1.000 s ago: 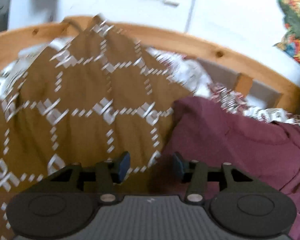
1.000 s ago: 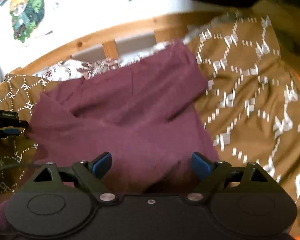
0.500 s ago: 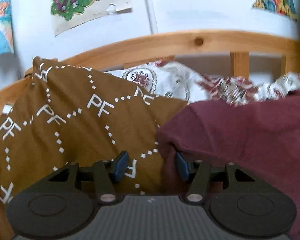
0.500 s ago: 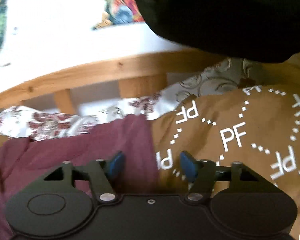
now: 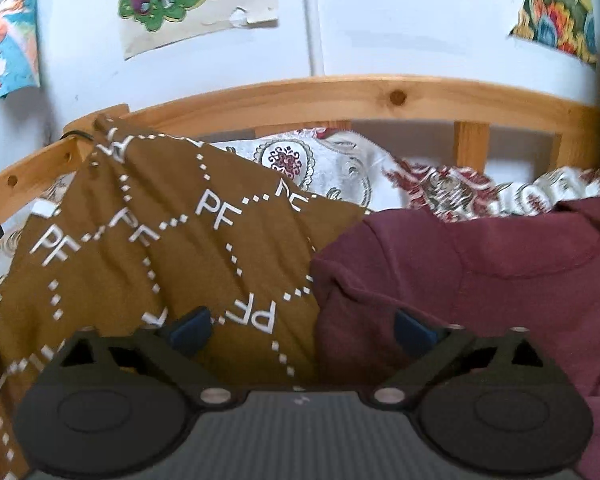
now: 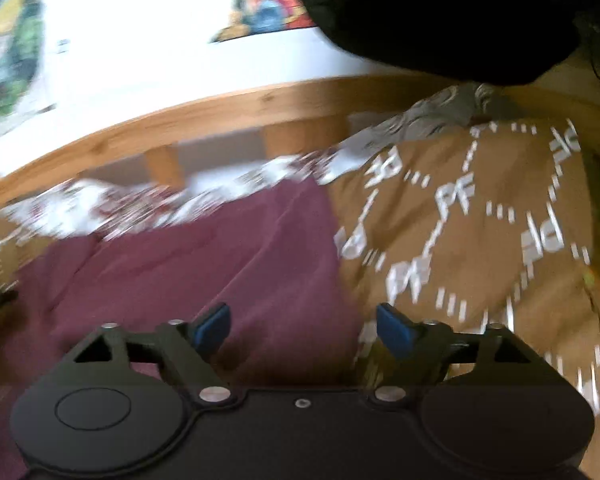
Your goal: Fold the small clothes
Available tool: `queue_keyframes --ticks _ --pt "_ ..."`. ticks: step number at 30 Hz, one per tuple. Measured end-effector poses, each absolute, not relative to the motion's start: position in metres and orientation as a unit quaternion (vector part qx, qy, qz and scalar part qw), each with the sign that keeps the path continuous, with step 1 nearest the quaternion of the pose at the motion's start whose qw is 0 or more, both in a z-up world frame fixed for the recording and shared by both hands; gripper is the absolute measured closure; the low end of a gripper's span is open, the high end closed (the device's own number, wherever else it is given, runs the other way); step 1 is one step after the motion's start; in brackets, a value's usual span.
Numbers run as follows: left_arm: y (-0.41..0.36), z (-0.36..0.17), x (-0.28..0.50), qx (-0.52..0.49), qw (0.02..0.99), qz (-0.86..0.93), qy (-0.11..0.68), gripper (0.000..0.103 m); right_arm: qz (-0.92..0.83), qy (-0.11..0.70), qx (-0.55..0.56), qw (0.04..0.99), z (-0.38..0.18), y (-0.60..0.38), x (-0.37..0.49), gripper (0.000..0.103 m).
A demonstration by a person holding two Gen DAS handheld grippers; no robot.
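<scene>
A maroon shirt lies on a brown blanket printed with white "PF" letters. My left gripper is open, its blue pads wide apart over the shirt's left edge where it meets the blanket. My right gripper is open too, over the shirt's right edge beside the blanket. Neither holds cloth.
A wooden bed rail with slats runs behind the bedding. A white floral sheet shows between rail and blanket. Posters hang on the white wall. The person's dark clothing fills the right wrist view's top right.
Both grippers have opened wider than half a second ago, letting go of the shirt's edges. The right gripper has shifted, and its view is blurred.
</scene>
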State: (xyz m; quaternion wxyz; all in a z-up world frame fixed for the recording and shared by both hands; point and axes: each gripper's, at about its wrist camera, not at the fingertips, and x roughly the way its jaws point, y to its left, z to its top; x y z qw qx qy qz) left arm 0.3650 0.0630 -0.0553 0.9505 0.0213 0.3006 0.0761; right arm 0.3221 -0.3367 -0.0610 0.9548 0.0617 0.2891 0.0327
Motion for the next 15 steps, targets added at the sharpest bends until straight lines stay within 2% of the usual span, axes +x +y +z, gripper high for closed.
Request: queue_keyframes --ticks 8,15 --pt "0.044 -0.034 0.296 0.042 0.945 -0.016 0.324 0.001 0.053 0.3 0.021 0.952 -0.061 -0.318 0.204 0.001" --pt "0.02 -0.02 0.206 0.071 0.931 -0.132 0.332 0.001 0.056 0.314 -0.036 0.947 -0.046 -0.32 0.141 0.001"
